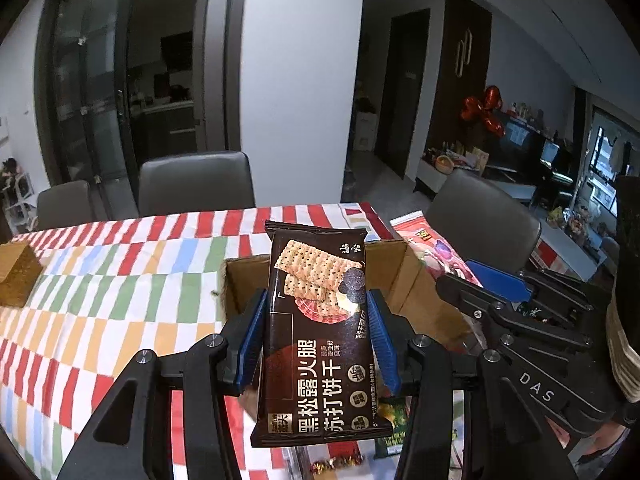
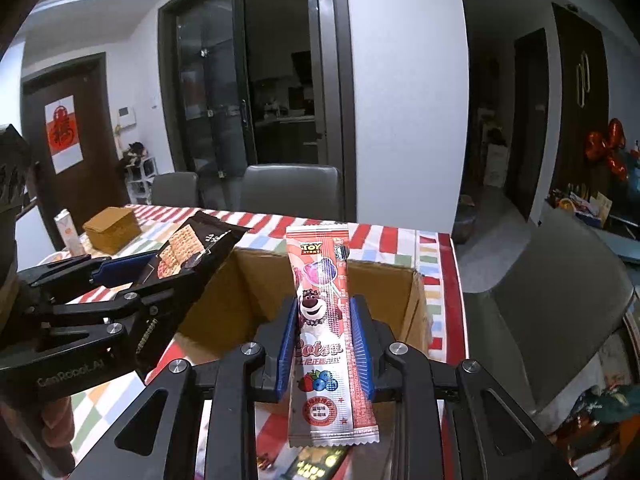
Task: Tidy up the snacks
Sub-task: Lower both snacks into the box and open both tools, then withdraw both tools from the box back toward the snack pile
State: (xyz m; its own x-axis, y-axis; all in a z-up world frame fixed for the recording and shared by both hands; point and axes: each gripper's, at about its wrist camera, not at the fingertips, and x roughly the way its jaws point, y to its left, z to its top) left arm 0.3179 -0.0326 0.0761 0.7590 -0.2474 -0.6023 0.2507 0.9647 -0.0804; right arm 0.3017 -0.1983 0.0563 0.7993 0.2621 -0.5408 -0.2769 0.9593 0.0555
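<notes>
Black linkages of the left gripper (image 1: 316, 332) filled the foreground, blue pads clamped on the long edges of a dark cracker packet (image 1: 318, 328) held upright between them, above the striped tablecloth (image 1: 120, 280). Beyond it sat an open cardboard box (image 2: 404, 300) on the table. Beside it, the right gripper (image 2: 326, 344) pinched a pink lollipop packet (image 2: 326, 320) upright between its pads, over the box's near edge. A wooden box (image 2: 112, 228) rested well apart.

Home dining room: tablecloth-covered table (image 1: 120, 280), chairs (image 1: 196, 180).
</notes>
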